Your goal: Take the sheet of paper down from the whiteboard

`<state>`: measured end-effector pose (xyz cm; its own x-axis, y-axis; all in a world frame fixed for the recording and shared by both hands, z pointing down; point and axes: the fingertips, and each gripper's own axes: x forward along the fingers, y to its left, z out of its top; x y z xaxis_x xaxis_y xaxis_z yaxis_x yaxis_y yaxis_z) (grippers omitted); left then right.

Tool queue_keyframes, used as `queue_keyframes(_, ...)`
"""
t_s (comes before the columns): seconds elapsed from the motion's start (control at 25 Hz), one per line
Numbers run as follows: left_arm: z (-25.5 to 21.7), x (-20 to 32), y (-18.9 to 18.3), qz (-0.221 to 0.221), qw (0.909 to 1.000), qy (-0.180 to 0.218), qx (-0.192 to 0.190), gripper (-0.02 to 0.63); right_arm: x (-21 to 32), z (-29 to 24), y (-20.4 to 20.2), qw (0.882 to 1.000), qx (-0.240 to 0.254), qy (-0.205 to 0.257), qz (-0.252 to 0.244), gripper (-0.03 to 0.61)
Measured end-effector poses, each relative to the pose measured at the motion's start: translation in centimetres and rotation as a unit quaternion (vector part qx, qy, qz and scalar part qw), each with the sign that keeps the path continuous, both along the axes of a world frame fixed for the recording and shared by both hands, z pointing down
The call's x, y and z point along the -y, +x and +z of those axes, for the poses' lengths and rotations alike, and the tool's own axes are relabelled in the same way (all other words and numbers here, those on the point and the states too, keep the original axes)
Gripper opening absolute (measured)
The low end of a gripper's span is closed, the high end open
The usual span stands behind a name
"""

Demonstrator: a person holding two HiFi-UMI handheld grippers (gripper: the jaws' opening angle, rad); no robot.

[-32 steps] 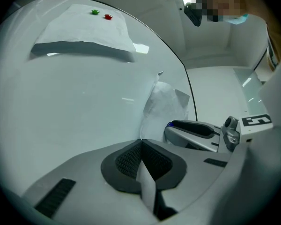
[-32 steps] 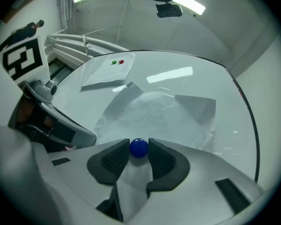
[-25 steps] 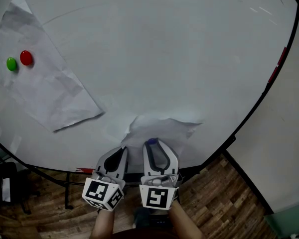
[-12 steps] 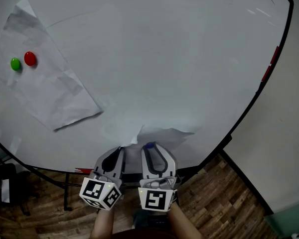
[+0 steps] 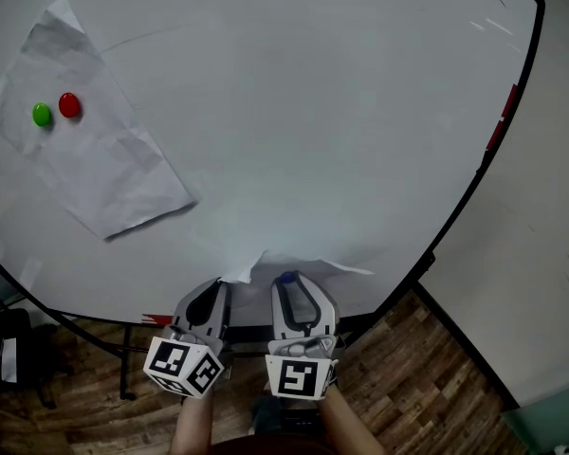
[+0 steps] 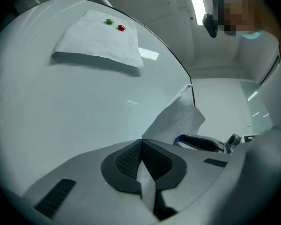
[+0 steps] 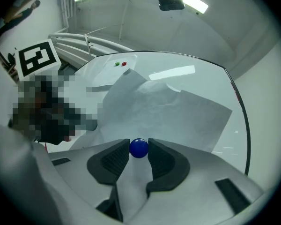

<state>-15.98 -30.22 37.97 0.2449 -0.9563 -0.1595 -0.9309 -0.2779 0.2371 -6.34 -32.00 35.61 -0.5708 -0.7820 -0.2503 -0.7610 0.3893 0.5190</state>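
A loose white sheet of paper (image 5: 308, 263) hangs off the lower edge of the whiteboard (image 5: 313, 112) in the head view. My left gripper (image 5: 220, 287) is shut on its left corner; in the left gripper view the sheet (image 6: 178, 118) runs between the closed pads (image 6: 126, 161). My right gripper (image 5: 286, 279) is just to the right, shut on a small blue magnet (image 7: 139, 147) at its fingertips, with the sheet (image 7: 168, 111) spread in front of it. A second sheet (image 5: 85, 150) stays pinned at the board's upper left.
A green magnet (image 5: 42, 115) and a red magnet (image 5: 69, 104) hold the second sheet. The board's black frame (image 5: 474, 183) curves down the right, with red items (image 5: 498, 126) on it. Below are the stand's legs (image 5: 123, 368), wooden floor (image 5: 417, 368) and a wall at the right.
The loose sheet's free part has dropped and flattened toward the grippers. Both grippers have stayed almost where they were; the left one has rolled slightly.
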Motion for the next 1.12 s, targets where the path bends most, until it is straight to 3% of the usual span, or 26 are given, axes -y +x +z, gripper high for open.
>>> queue_keyframes(0.72,0.2,-4.0,-2.7,-0.035,0.9993,-0.007,-0.011,0.023,-2.2,0.5,0.4,1.000,0.012,-0.011,-0.004,0.137)
queue_keyframes(1.12,1.1,-6.0,-5.9,-0.061,0.9969,-0.012,-0.049,0.023,-2.6,0.8,1.1,1.000,0.019,-0.016,0.006,0.137)
